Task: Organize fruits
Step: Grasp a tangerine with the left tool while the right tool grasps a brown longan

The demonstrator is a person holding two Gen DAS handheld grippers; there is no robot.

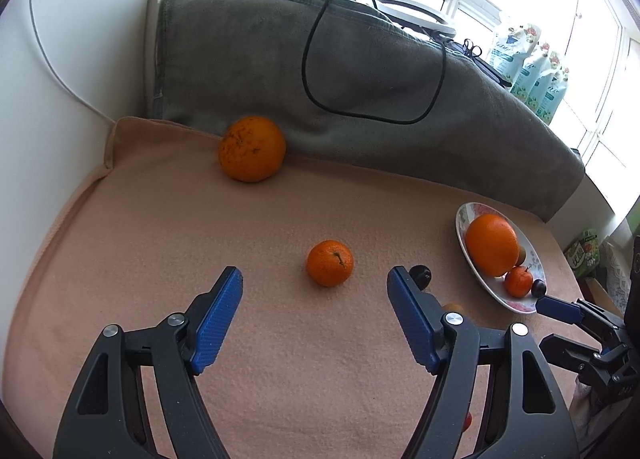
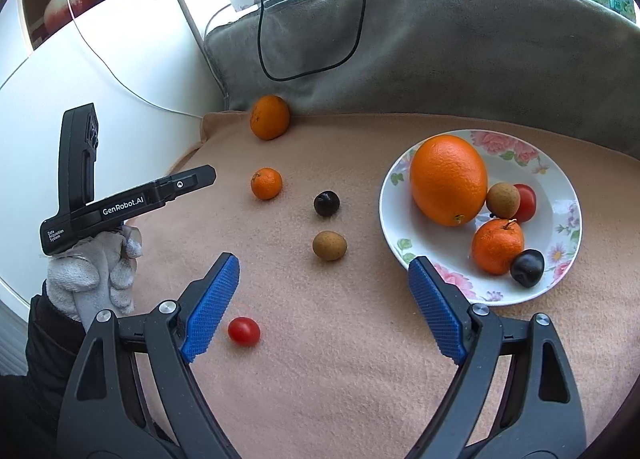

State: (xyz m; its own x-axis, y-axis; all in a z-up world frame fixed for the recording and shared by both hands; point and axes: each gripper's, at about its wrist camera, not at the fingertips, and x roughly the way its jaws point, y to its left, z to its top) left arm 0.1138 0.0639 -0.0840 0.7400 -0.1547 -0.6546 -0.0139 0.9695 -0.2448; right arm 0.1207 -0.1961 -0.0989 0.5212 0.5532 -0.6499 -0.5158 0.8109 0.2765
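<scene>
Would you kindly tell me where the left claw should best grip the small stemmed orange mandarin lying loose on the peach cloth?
Across the small stemmed orange mandarin's widest middle, from above and the near side: it sits alone, stem up, between the open left claw's fingers.

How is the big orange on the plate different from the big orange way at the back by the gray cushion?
The orange on the plate has clean, bright skin; the orange by the cushion has dark speckles. The plate one shares the flowered plate with smaller fruits around it; the back one sits alone on the peach blanket, against the gray cushion. Both are orange and bigger than the mandarins.
</scene>
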